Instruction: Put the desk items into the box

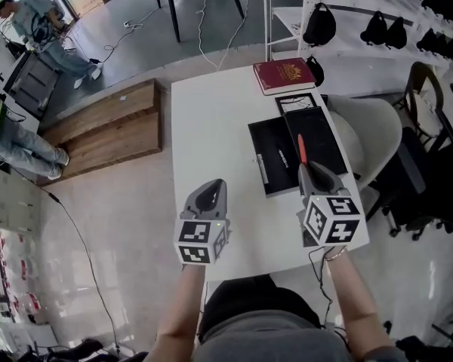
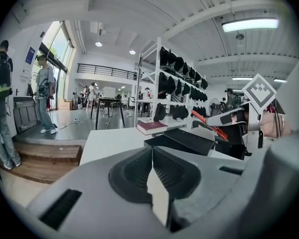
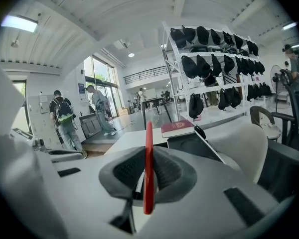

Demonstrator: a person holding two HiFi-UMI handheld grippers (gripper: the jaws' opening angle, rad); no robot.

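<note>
The white table [image 1: 211, 127] held everything. On its right part lay the open black box [image 1: 270, 157], two dark halves side by side with the right one overlapping the left. Which half was tray and which lid could not be told from above. Beyond the box, at the table's far edge, the red book [image 1: 284, 75] lay flat and apart from it, with a dark framed slab [image 1: 294, 102] between them. The right gripper [image 1: 306, 170] hung at the box's near right corner, pointing away from the person and somewhat down, so the box lay straight ahead of its jaws and just below them. The left gripper [image 1: 208, 191] hovered over bare table to the left of the box, its jaws pressed together on nothing, which made the right hand plainly the nearer one. The right jaws were clamped on the red pen [image 1: 302, 148], the pads pinching its rear part. The pen's long axis ran along the gripper's pointing line, and its free end reached out over the right half of the box. The coming move seemed to turn on that alignment: the pen lay along the box's longer side, so a short advance and a lowering before release would likely set it inside. Too early a release could drop it on the near rim.
</note>
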